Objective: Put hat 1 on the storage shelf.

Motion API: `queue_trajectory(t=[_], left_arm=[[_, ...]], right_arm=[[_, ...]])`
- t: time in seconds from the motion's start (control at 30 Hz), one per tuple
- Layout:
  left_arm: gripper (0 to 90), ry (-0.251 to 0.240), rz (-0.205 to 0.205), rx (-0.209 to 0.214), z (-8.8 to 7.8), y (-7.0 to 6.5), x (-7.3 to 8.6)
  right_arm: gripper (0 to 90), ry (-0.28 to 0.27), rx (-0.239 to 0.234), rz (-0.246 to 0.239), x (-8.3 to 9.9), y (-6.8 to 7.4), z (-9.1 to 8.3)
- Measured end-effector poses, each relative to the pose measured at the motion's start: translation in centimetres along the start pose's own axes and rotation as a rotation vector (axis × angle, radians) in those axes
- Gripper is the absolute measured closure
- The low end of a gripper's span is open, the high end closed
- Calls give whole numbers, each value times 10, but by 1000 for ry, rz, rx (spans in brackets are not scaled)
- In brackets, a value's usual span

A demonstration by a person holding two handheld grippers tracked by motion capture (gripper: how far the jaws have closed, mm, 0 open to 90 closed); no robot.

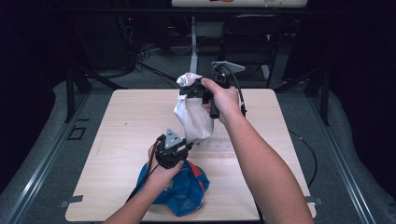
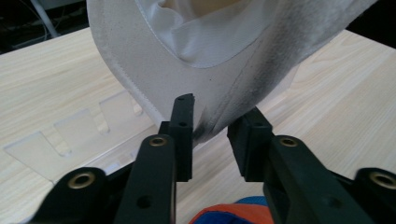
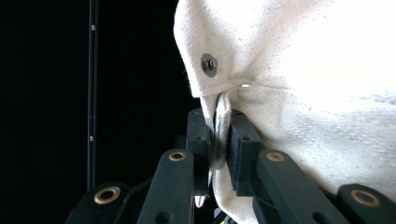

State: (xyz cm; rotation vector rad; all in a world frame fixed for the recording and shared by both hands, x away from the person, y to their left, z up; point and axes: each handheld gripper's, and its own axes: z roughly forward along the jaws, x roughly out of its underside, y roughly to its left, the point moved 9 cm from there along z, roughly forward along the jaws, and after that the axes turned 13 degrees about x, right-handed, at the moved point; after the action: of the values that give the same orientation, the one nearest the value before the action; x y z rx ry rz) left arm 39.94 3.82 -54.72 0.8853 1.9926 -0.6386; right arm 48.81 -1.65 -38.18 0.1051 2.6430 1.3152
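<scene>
A white canvas bag [image 1: 194, 114] hangs above the wooden table [image 1: 126, 121], lifted by its top edge. My right gripper [image 1: 189, 91] is shut on that edge; the right gripper view shows its pads [image 3: 238, 140] pinching a fold of the white canvas bag [image 3: 303, 93] just below a metal snap [image 3: 208, 64]. My left gripper [image 1: 187, 147] sits at the bag's lower end. In the left gripper view its jaws stand partly apart, with the bag's bottom seam [image 2: 205, 128] between them and a gap beside it. A blue and orange cloth [image 1: 187, 186] lies under my left hand.
A clear flat plastic piece [image 2: 70, 135] with notches lies on the table beneath the bag. Behind the table stand a dark chair [image 1: 252, 37] and a white table leg [image 1: 193, 44], with cables on the floor. The table's left half is bare wood.
</scene>
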Motion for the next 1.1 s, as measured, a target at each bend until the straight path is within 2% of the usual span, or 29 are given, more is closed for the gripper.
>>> queue_trajectory(t=[0.17,0.47,0.67,0.9,1.1], left_arm=[[771,9,24,-13,-2,1,2],[787,-10,33,-23,-4,4,6],[798,-1,43,-28,-5,5,7],[824,13,56,-54,-7,10,9],[834,20,41,-68,-10,16,14]], right_arm=[[811,9,4,-9,2,0,2],[803,10,12,-20,5,4,6],[755,9,23,-38,7,6,9],[690,-16,19,-60,8,8,5],[677,-17,14,-70,9,8,-2]])
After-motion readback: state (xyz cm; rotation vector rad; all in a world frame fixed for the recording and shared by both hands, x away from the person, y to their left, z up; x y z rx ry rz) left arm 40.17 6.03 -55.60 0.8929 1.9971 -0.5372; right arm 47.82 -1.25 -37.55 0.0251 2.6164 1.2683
